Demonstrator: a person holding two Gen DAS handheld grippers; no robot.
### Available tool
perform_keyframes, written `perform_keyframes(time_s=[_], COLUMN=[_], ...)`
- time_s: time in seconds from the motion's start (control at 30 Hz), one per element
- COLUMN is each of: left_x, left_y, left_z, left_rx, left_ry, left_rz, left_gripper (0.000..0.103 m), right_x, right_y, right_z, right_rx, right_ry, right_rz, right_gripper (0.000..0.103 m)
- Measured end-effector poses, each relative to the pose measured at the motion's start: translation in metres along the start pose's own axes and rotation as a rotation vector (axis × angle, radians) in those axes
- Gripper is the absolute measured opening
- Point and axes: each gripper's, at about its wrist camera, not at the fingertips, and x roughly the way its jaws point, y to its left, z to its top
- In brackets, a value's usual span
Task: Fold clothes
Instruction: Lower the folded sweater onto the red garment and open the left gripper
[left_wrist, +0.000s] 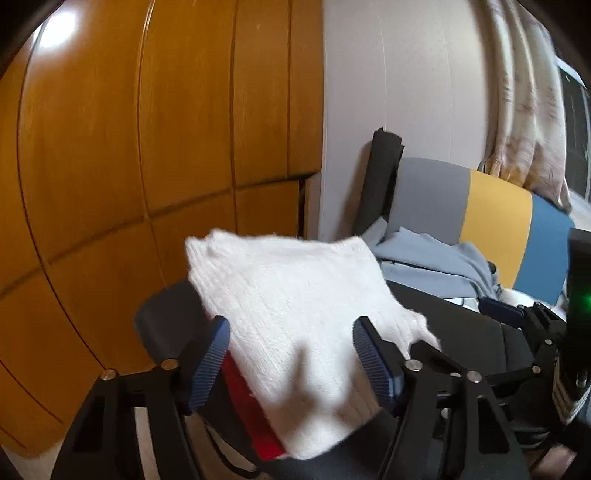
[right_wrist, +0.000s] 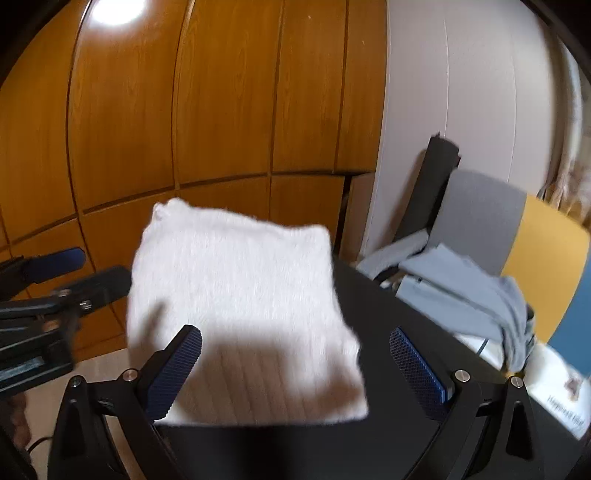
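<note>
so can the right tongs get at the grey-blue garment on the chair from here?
Probably yes. The right tongs stand open over the folded white knit, holding nothing. The grey-blue garment lies uncovered on the chair off to the right, nothing visible between; it would need a sideways move past the black surface's edge.

A folded sweater (right_wrist: 240, 306) lies on the table (right_wrist: 388, 332) directly ahead of you, with your right gripper (right_wrist: 295, 369) spread on either side of its near edge and your left gripper (left_wrist: 291, 362) straddling its left side. Behind the sweater stands the cabinet wall (right_wrist: 184, 110). To your right, beyond the table, a chair (right_wrist: 517, 229) holds loose garments (right_wrist: 472, 291).
</note>
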Motion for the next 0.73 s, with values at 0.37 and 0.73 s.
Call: perform_keyframes(time_s=[0.37,0.73], left_x=[0.013,0.009], left_y=[0.025,0.012], left_z=[-0.009,-0.018], left_rx=[-0.160,-0.110], left_ry=[0.029,0.029], left_rz=[0.023,0.095], left_gripper=[0.068,0.064], right_x=[0.000,-0.004], right_y=[0.011,0.033], right_z=[-0.019,-0.021], right_rx=[0.012,-0.031], right_ry=[0.026,0.031], right_rz=[0.029,0.035], right_gripper=[0.103,0.103])
